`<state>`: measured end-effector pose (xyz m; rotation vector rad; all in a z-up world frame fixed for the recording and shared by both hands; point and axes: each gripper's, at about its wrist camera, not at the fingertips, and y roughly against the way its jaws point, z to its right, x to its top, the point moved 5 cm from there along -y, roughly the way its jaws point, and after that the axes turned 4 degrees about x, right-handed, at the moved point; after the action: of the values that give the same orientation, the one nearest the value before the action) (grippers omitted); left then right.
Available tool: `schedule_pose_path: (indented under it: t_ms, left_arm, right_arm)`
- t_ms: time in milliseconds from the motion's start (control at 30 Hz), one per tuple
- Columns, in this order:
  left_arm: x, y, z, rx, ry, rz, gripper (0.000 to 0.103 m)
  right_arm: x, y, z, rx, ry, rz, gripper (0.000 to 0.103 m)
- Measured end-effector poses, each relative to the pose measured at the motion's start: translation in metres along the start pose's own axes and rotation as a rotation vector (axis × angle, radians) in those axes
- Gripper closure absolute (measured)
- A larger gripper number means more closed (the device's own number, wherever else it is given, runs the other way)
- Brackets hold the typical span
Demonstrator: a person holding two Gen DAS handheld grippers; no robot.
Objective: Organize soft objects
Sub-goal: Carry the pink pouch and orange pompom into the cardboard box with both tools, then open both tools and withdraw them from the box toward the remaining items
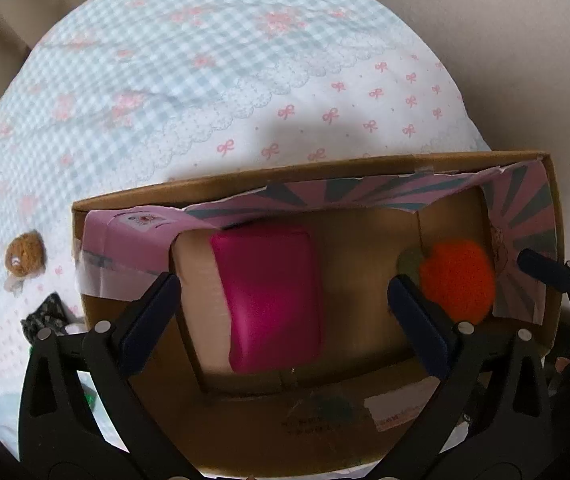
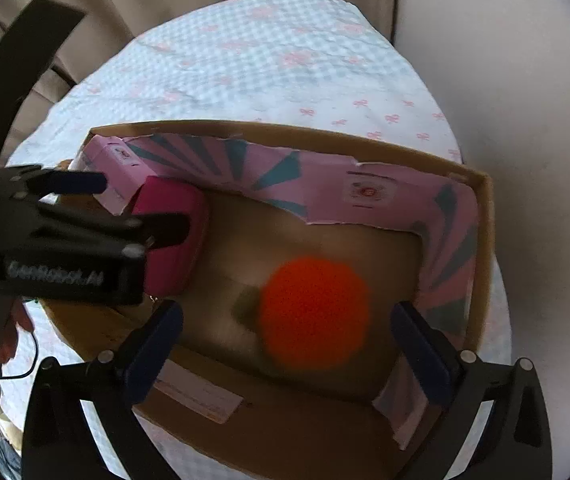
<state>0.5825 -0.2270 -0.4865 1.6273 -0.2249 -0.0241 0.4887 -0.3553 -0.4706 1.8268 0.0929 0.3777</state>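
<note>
An open cardboard box [image 1: 365,420] [image 2: 293,432] with pink patterned flaps stands on the bed. Inside lie a magenta soft pouch [image 1: 273,300] [image 2: 173,248] on the left and an orange knitted fruit with a green stem [image 1: 457,284] [image 2: 313,312] on the right. My left gripper [image 1: 281,304] is open above the pouch, apart from it; it also shows in the right wrist view [image 2: 141,204]. My right gripper [image 2: 285,332] is open above the orange fruit, which looks blurred. One right fingertip [image 1: 541,266] shows at the box's right wall.
A blue-checked and bow-printed sheet [image 1: 205,80] covers the bed. A small brown knitted toy [image 1: 25,258] lies on it left of the box, with a dark patterned item [image 1: 43,316] below it. A beige wall and headboard [image 2: 505,120] are behind.
</note>
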Motion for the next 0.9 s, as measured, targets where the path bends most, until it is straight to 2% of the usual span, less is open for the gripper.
schedule_pose_path:
  t_ms: [200,367,667,900]
  left_arm:
    - [-0.002,0.003,0.002,-0.004,-0.009,0.004,0.000]
    - [-0.006,0.022,0.003,-0.010,-0.003,0.028,0.000]
    - [-0.024,0.114,-0.005,-0.014,0.022,0.141,0.000]
    - [-0.057,0.208,-0.017,-0.014,0.034,0.288,0.000]
  right_arm:
    - [-0.007,0.004,-0.003,0.004,0.008,0.012,0.000]
    - [-0.009,0.024,-0.005,-0.021,0.012,0.047,0.000]
    - [-0.006,0.099,-0.027,-0.049,0.012,0.142,0.000]
    - [-0.011,0.178,-0.055,-0.096,-0.002,0.260,0.000]
